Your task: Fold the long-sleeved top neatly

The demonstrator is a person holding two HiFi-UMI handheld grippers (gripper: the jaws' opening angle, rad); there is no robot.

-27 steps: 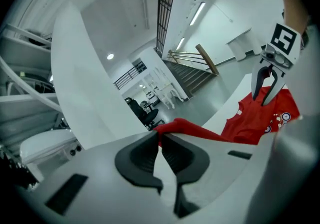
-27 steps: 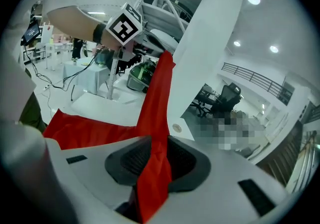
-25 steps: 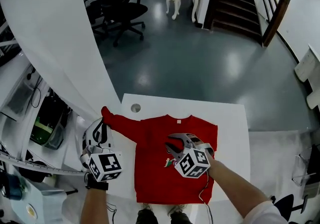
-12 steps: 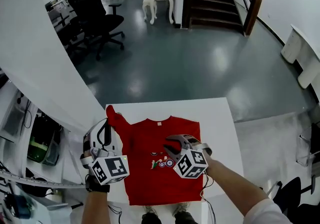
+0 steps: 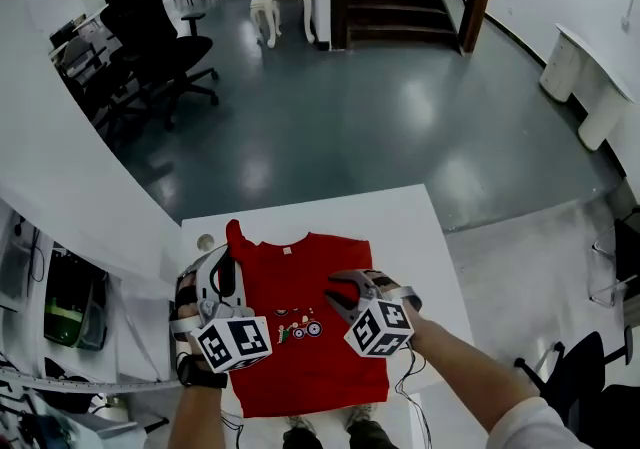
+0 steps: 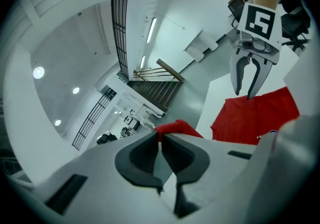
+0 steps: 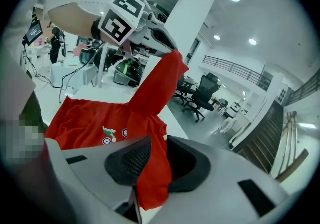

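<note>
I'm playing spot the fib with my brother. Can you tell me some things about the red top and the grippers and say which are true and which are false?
1. The top is red and lies on a white table. True.
2. The left gripper holds nothing. False: its jaws pinch the end of the sleeve.
3. The right gripper has red cloth between its jaws. True.
4. The front of the top is plain. False: it has a small print with wheels on it.
5. Black chairs stand on the floor beyond the table. True.
</note>
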